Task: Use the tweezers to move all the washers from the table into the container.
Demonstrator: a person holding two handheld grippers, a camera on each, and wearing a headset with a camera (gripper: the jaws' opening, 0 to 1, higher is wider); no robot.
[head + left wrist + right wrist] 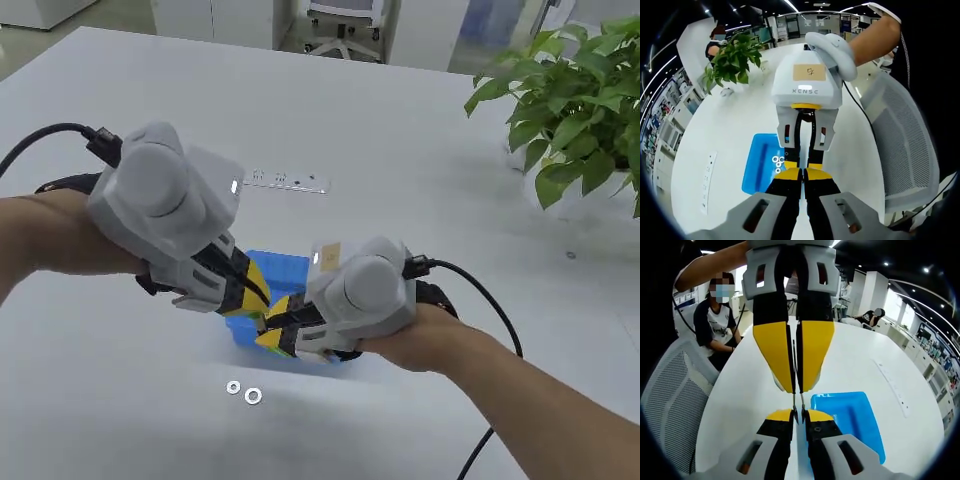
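Head view: the left hand-held gripper point(258, 295) from 10 o'clock and the right hand-held gripper point(272, 335) from 4 o'clock meet tip to tip over the blue container point(285, 268). Two loose washers point(243, 392) lie on the table point(120, 400) at its 6 o'clock, so picking them up looks pending and calls for lowering the tips to them. Left gripper view adds collected washers point(777, 163) inside the container at 9 o'clock of the jaws, and right gripper view reveals thin tweezers point(797, 395) between both pairs, each seemingly clenched on them.
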